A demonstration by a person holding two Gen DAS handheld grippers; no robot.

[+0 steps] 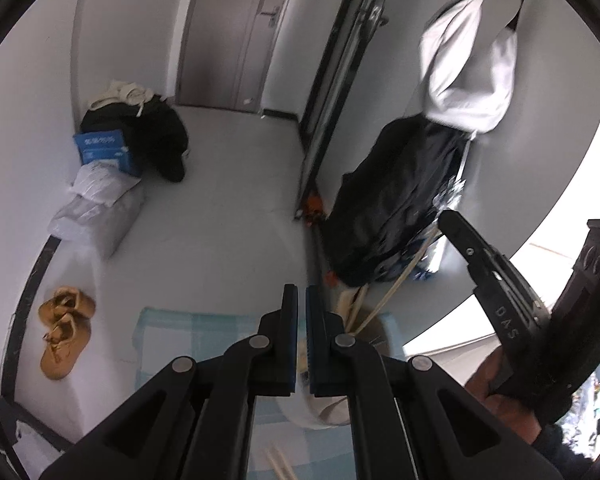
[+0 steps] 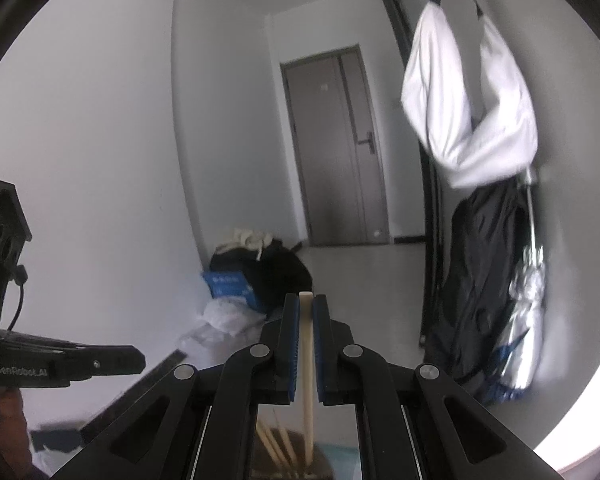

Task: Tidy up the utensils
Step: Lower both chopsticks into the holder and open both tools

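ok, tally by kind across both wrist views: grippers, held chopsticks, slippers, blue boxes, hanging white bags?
Grippers: 2 (left gripper, right gripper)
Held chopstick: 1, in the right gripper
Slippers: 2
Blue box: 1
White bag: 1
Total: 7
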